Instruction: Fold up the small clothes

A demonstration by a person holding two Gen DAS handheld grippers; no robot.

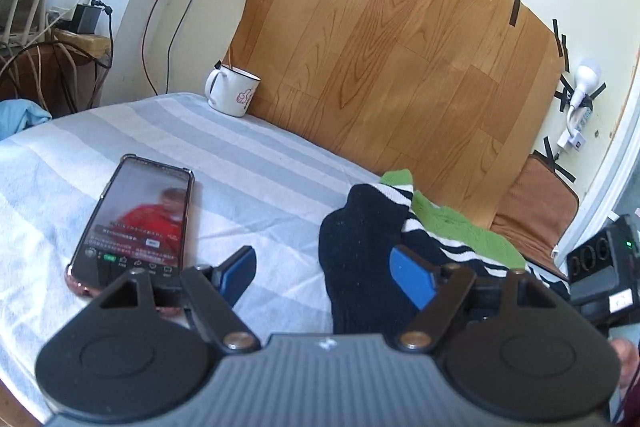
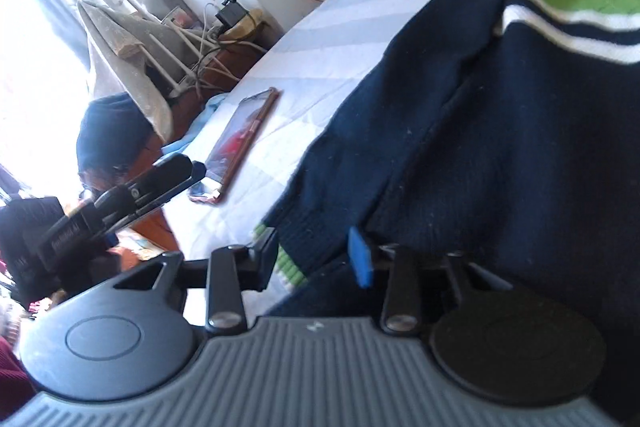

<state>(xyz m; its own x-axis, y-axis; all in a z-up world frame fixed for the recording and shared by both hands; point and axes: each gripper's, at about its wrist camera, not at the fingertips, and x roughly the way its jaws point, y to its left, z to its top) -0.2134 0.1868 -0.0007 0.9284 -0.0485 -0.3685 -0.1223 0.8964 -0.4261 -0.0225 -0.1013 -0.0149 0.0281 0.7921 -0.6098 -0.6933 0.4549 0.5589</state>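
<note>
A small navy sweater (image 1: 362, 247) with white stripes and a green part lies bunched on the striped sheet (image 1: 248, 163). My left gripper (image 1: 324, 273) is open; its right blue pad touches the sweater's navy edge and its left pad hangs over bare sheet. In the right wrist view the sweater (image 2: 500, 131) fills the right side. My right gripper (image 2: 318, 259) is open with the sweater's ribbed hem lying between its jaws. The left gripper also shows in the right wrist view (image 2: 120, 199), at the left.
A phone (image 1: 136, 223) with a lit screen lies on the sheet left of the sweater, and shows in the right wrist view (image 2: 240, 143). A white mug (image 1: 232, 91) stands at the back by the wooden panel (image 1: 400, 39). Cables and a charger (image 1: 86, 17) sit at far left.
</note>
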